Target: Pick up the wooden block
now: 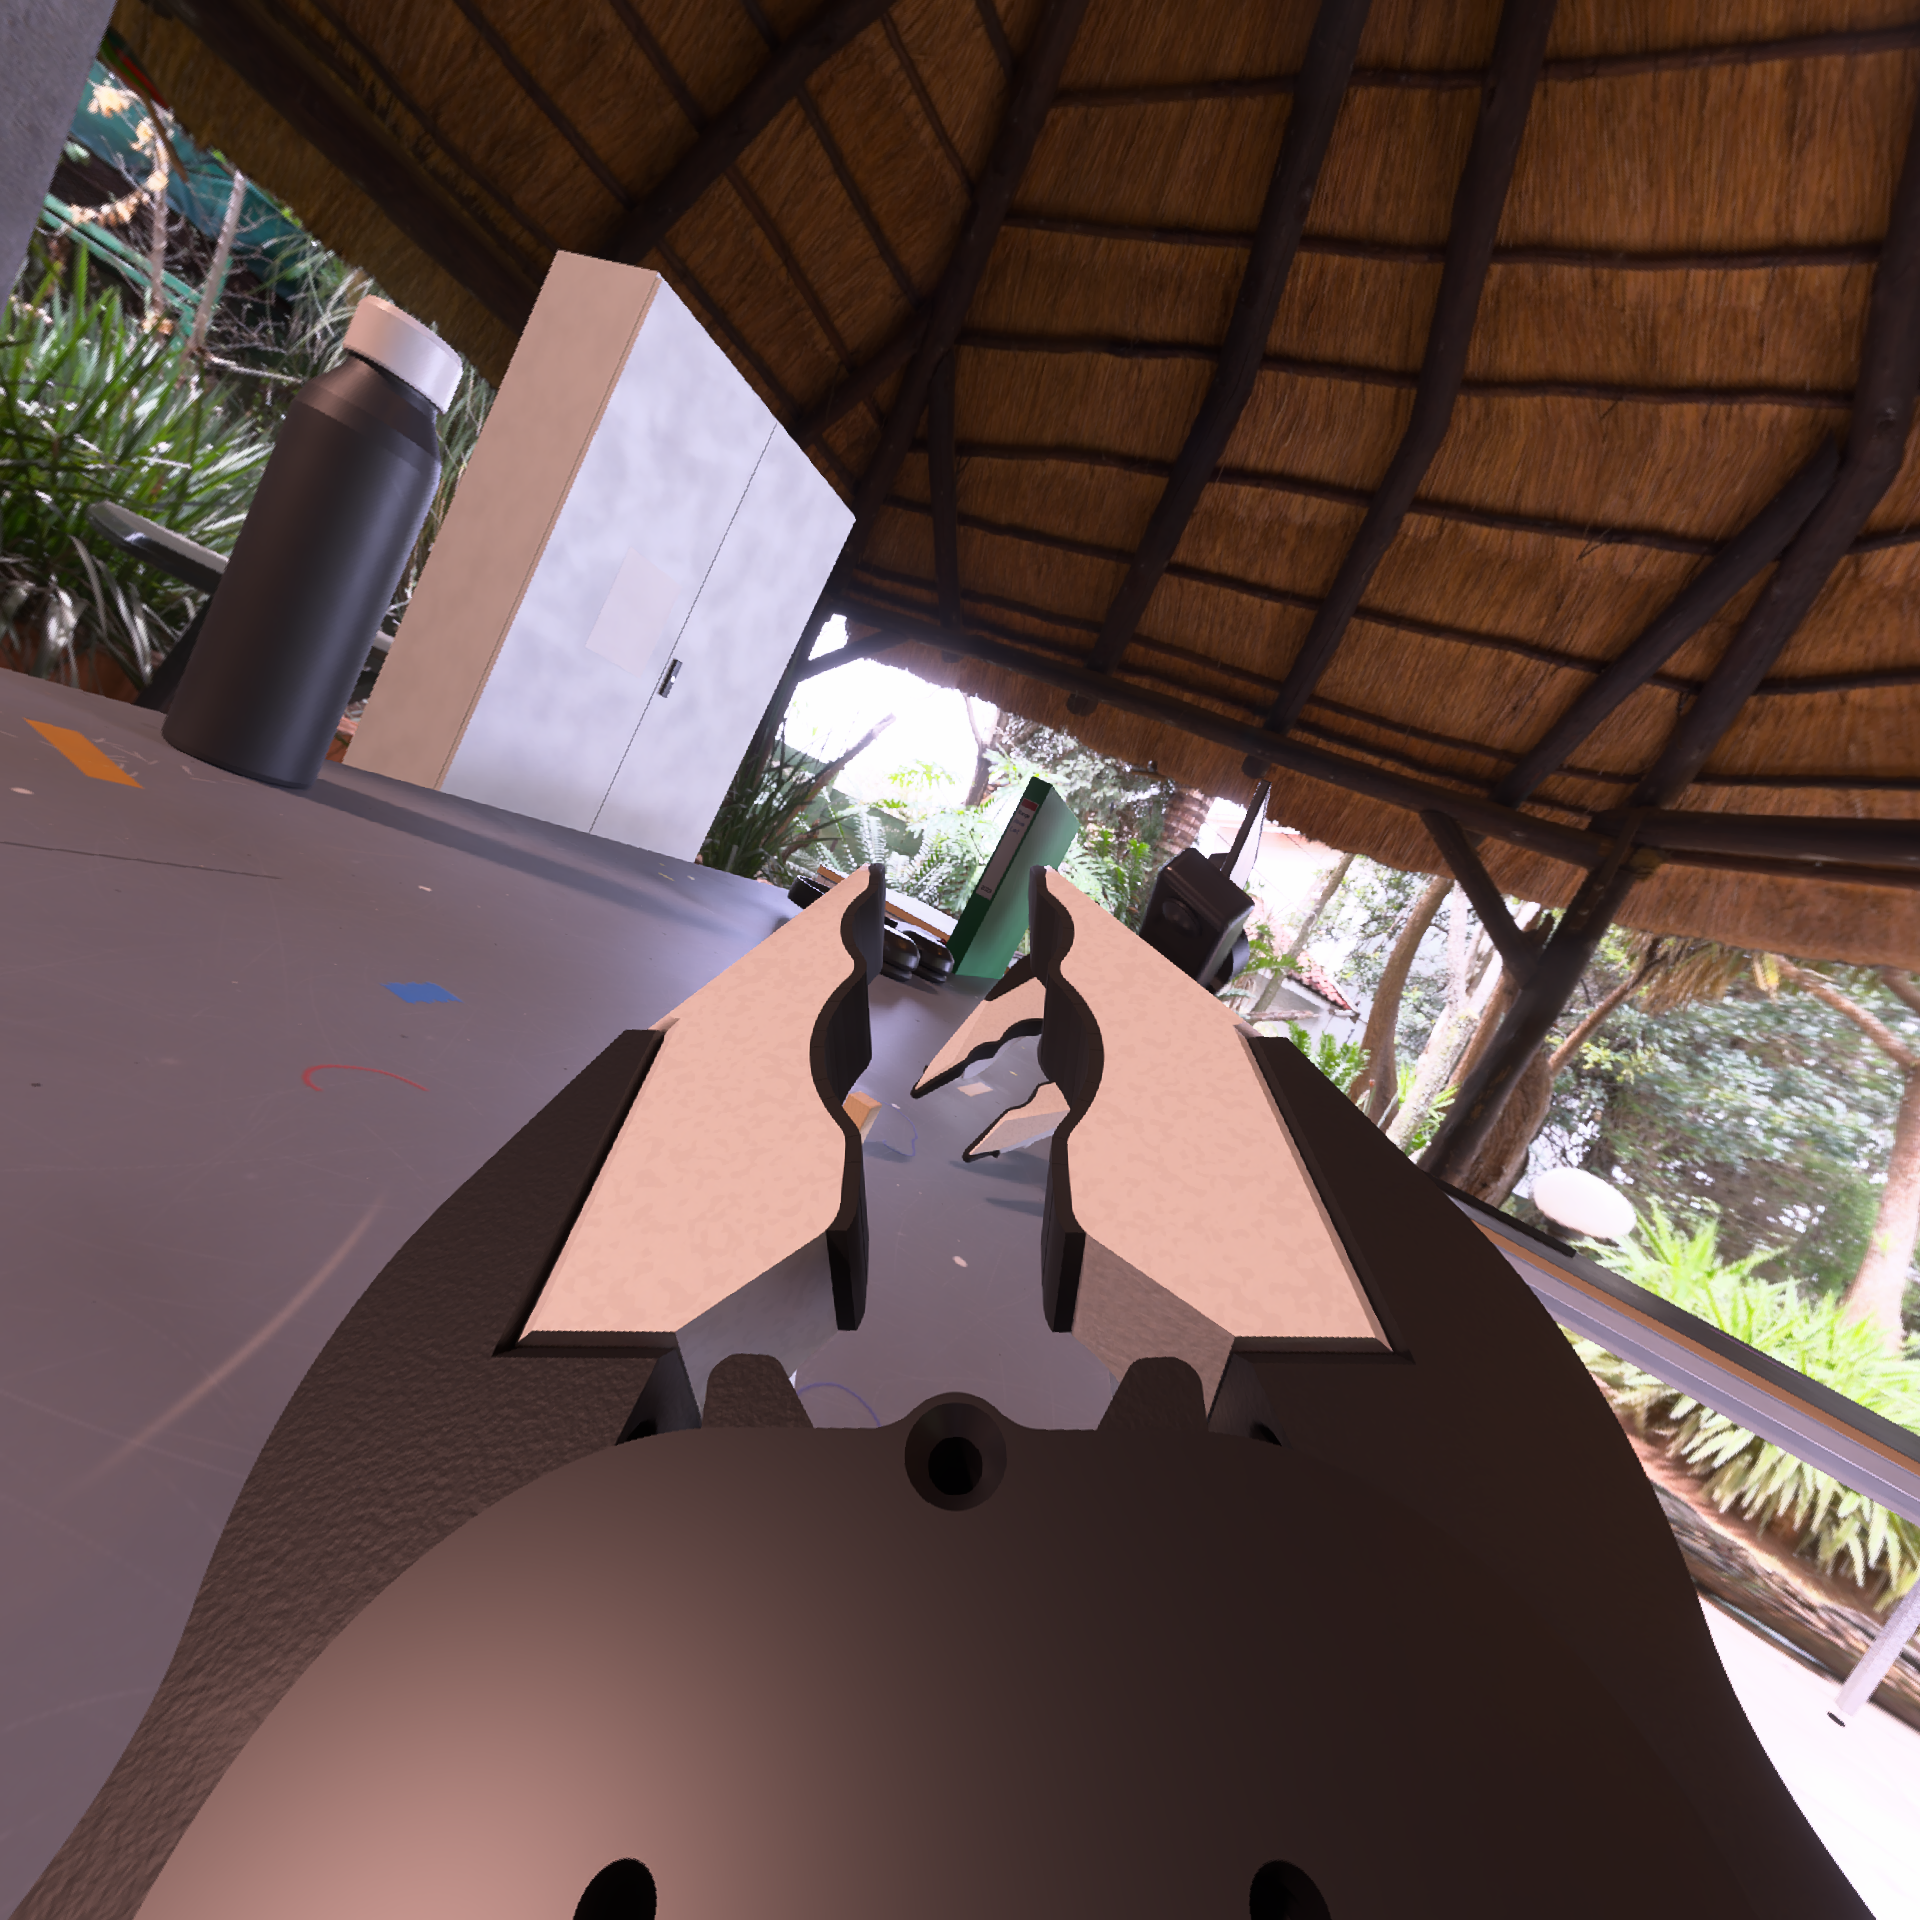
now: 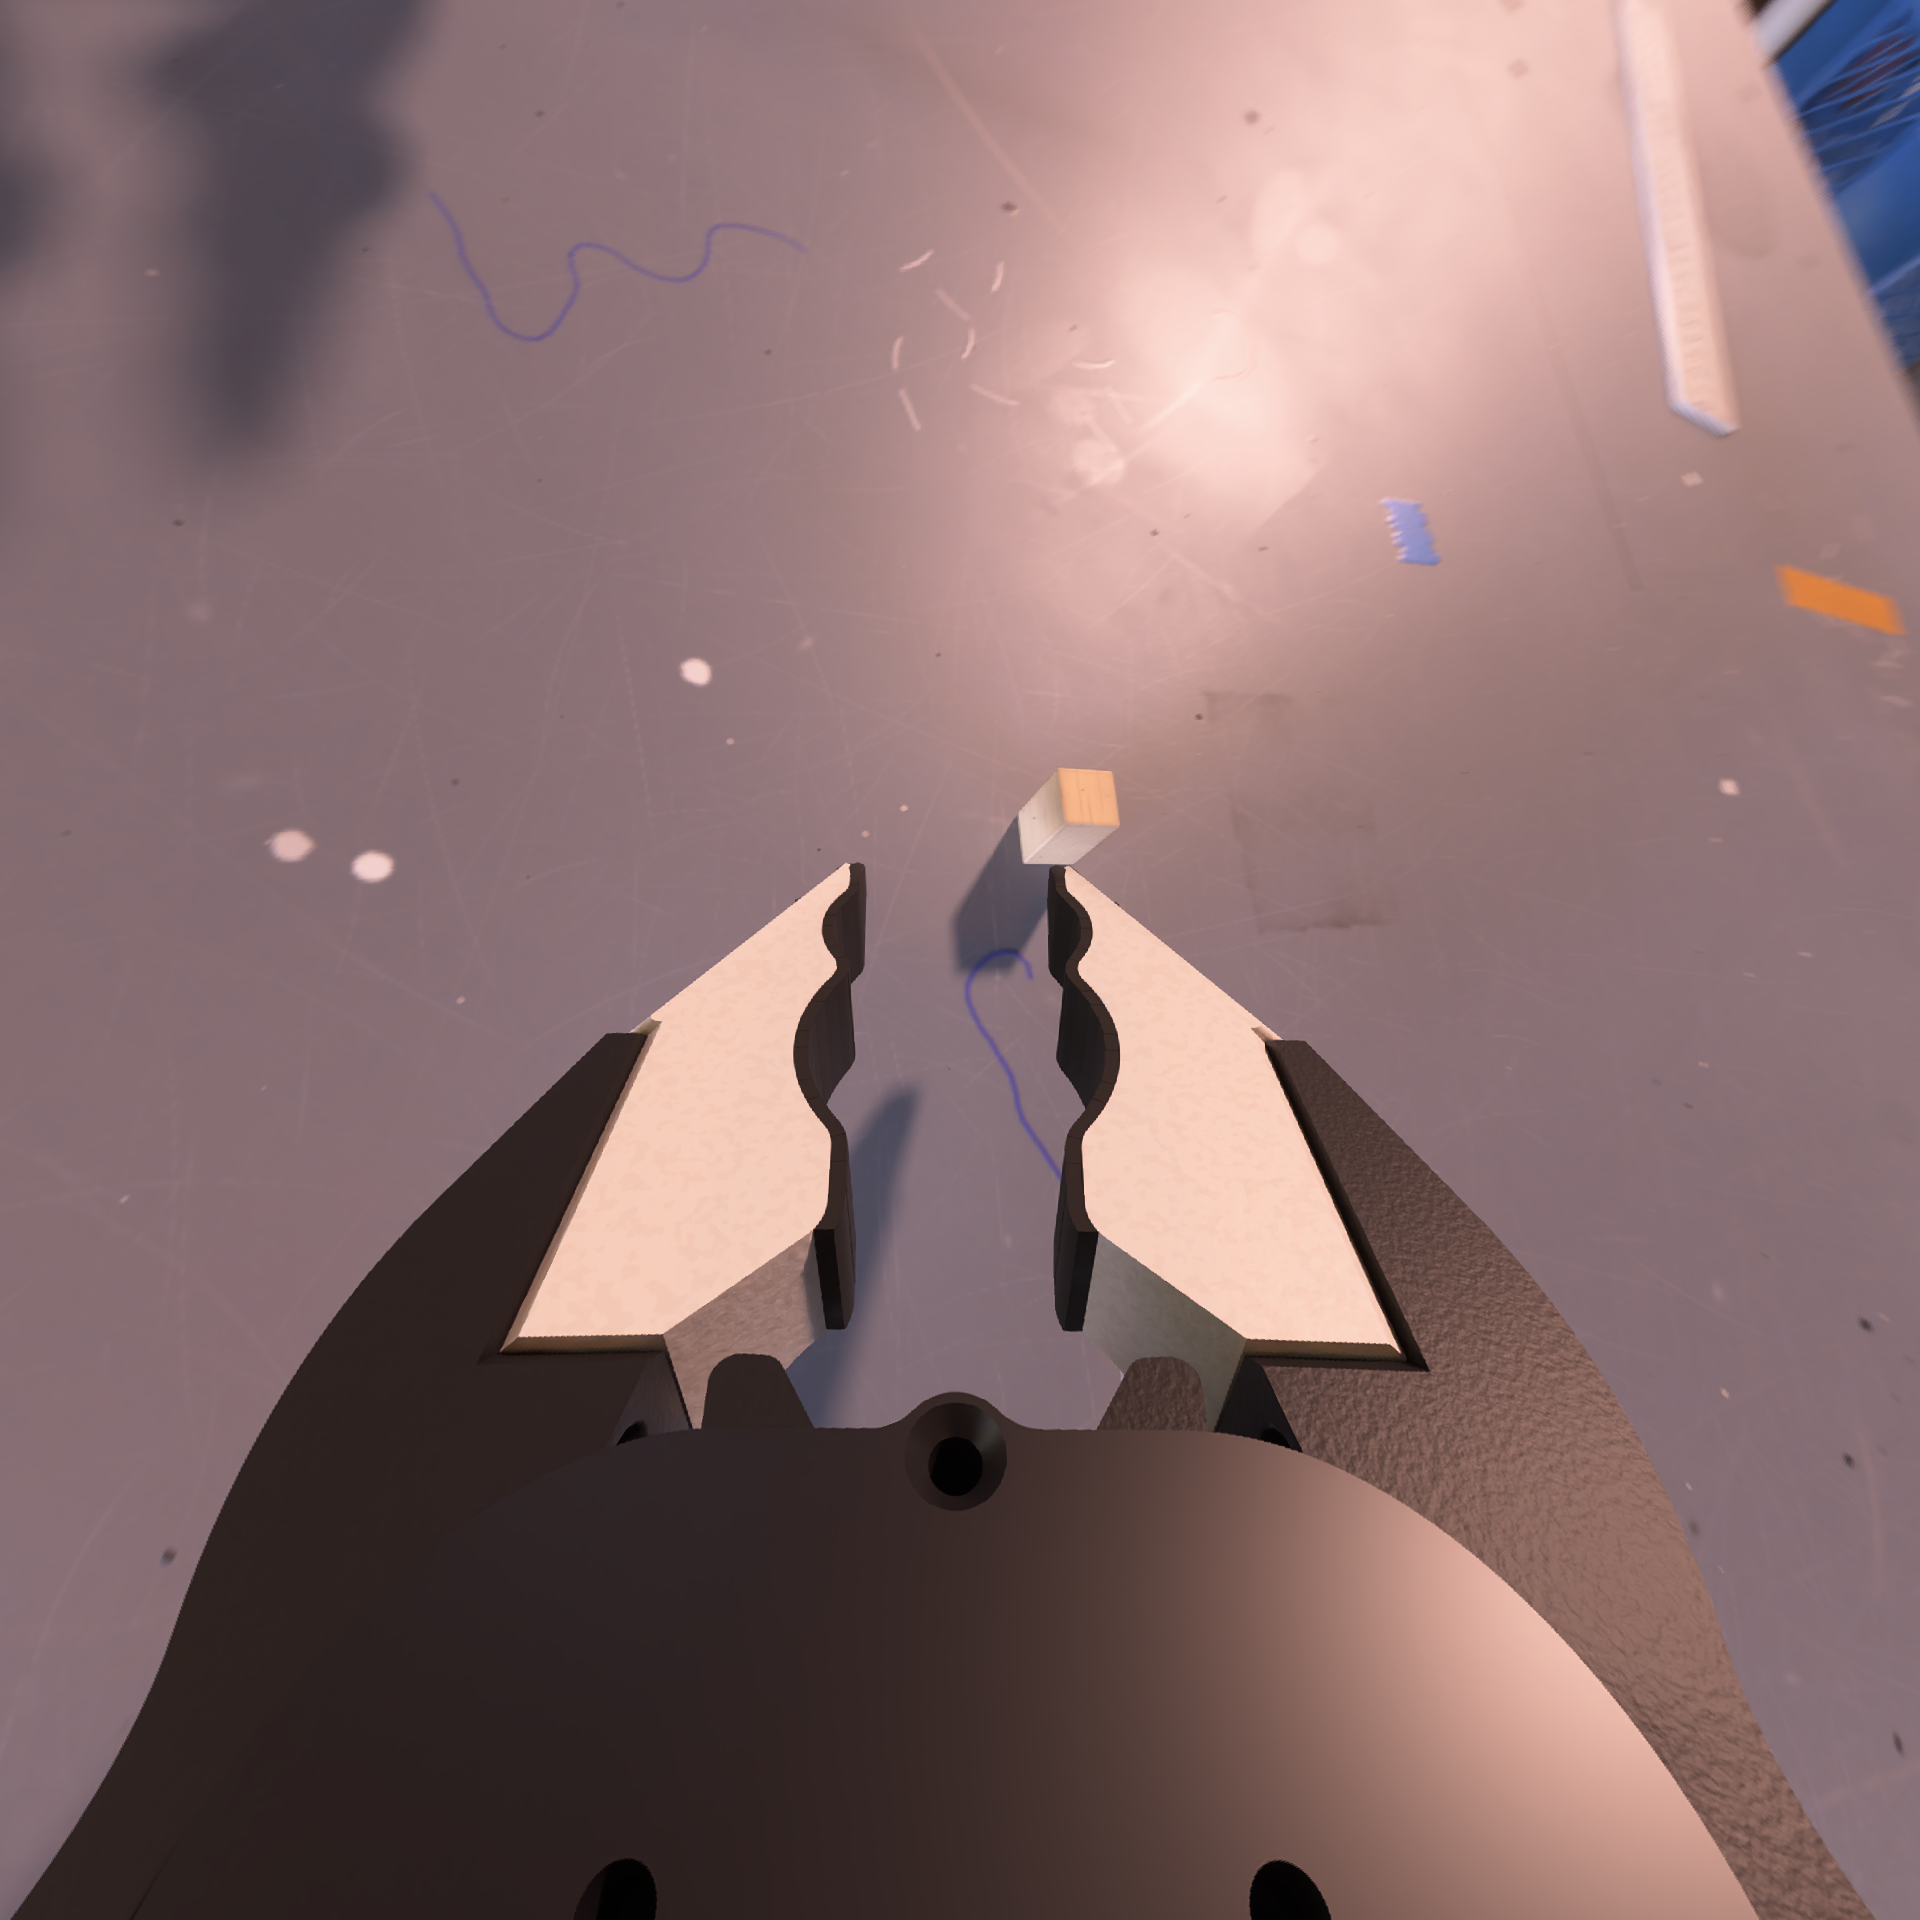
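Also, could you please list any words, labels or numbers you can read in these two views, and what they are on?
Green binder: pale spine label with a red band, too small to read.
White cabinet: pale sheet on its door, blurred, nothing readable.
Dark bottle and wooden block: no writing shows.
So no text can be quoted.

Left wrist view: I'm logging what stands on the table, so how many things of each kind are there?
Wooden block: 1
Black bottle: 1
Green binder: 1
Black speaker: 1
Total: 4
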